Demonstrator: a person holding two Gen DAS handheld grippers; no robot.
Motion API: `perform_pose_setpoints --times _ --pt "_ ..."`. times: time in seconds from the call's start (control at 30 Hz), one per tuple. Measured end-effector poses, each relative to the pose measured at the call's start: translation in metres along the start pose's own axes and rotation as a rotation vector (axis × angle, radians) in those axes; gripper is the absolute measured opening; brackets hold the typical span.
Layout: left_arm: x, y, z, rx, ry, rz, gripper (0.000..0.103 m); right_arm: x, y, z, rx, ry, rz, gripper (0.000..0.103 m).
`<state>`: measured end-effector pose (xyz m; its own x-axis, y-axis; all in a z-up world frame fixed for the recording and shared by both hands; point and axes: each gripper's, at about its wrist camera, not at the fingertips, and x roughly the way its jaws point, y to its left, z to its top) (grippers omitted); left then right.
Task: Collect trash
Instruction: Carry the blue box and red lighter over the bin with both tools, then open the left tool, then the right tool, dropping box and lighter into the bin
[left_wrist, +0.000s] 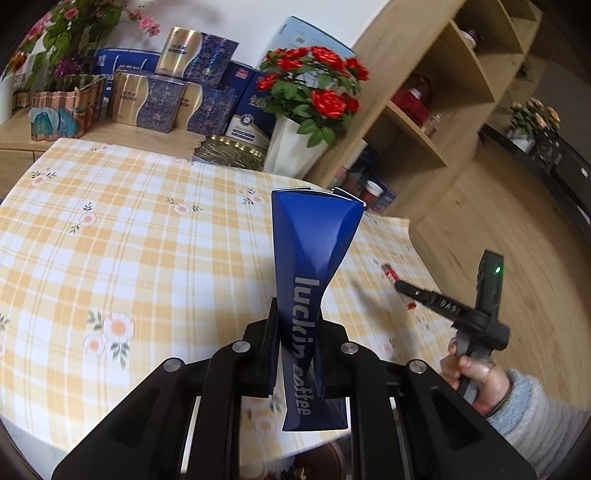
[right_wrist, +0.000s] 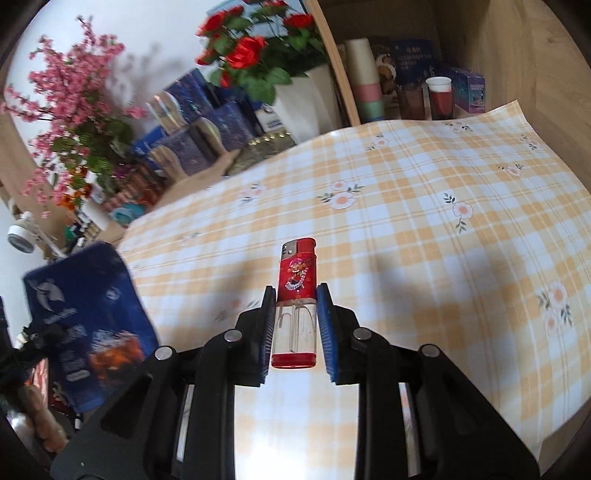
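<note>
My left gripper (left_wrist: 298, 332) is shut on a blue "luckin coffee" paper bag (left_wrist: 310, 266), squeezing its middle and holding it upright above the checked tablecloth (left_wrist: 129, 229). The bag also shows at the left of the right wrist view (right_wrist: 88, 325). My right gripper (right_wrist: 295, 314) is shut on a red lighter (right_wrist: 297, 295) with a clear lower body, held above the tablecloth (right_wrist: 424, 221). In the left wrist view the right gripper (left_wrist: 400, 286) reaches over the table's right edge with the lighter (left_wrist: 389, 273) at its tip.
Blue and gold gift boxes (left_wrist: 177, 92), a red rose pot (left_wrist: 306, 110) and a gold tin (left_wrist: 232, 151) stand along the table's back. A wooden shelf unit (left_wrist: 424, 110) with cups and jars stands to the right. Pink blossoms (right_wrist: 70, 122) rise at the back left.
</note>
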<state>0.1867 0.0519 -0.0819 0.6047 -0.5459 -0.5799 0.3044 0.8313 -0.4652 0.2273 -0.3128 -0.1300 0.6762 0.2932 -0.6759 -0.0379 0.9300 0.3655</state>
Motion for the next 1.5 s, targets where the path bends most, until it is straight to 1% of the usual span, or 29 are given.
perform_pose_setpoints --times 0.2,0.33,0.5,0.67,0.73,0.87,1.03,1.23,1.33,1.4,1.43,1.47,1.5 --pt "-0.026 -0.019 -0.041 0.066 0.04 -0.012 0.015 -0.05 0.02 -0.031 -0.032 -0.034 0.045 0.025" --pt "-0.03 -0.029 -0.074 0.104 0.101 -0.015 0.015 -0.072 0.028 -0.052 -0.048 -0.045 0.067 0.025" --pt "-0.019 -0.045 -0.122 0.182 0.21 -0.007 0.015 -0.095 0.031 -0.079 -0.05 -0.063 0.08 0.025" --pt "0.001 -0.05 -0.167 0.216 0.306 0.018 0.015 -0.106 0.029 -0.105 -0.045 -0.051 0.093 0.025" --pt "0.013 -0.05 -0.184 0.232 0.358 0.026 0.015 -0.109 0.029 -0.112 -0.049 -0.049 0.094 0.025" --pt "0.029 -0.056 -0.206 0.288 0.426 0.055 0.016 -0.114 0.026 -0.124 -0.039 -0.04 0.103 0.025" --pt "0.041 -0.061 -0.22 0.311 0.488 0.028 0.015 -0.118 0.023 -0.135 -0.03 -0.03 0.109 0.025" --pt "0.061 -0.051 -0.233 0.29 0.581 0.037 0.016 -0.116 0.019 -0.143 -0.014 -0.017 0.107 0.025" --pt "0.07 -0.043 -0.236 0.255 0.595 0.028 0.016 -0.113 0.018 -0.149 -0.01 -0.005 0.106 0.025" --pt "0.071 -0.036 -0.231 0.212 0.565 0.014 0.022 -0.109 0.017 -0.155 -0.007 0.007 0.106 0.025" --pt "0.069 -0.032 -0.227 0.184 0.545 -0.009 0.033 -0.108 0.017 -0.156 -0.006 0.012 0.106 0.025" --pt "0.067 -0.029 -0.223 0.161 0.519 -0.031 0.041 -0.106 0.017 -0.159 -0.006 0.018 0.106 0.025" --pt "0.063 -0.028 -0.219 0.147 0.494 -0.042 0.045 -0.104 0.017 -0.164 -0.009 0.024 0.106 0.025"
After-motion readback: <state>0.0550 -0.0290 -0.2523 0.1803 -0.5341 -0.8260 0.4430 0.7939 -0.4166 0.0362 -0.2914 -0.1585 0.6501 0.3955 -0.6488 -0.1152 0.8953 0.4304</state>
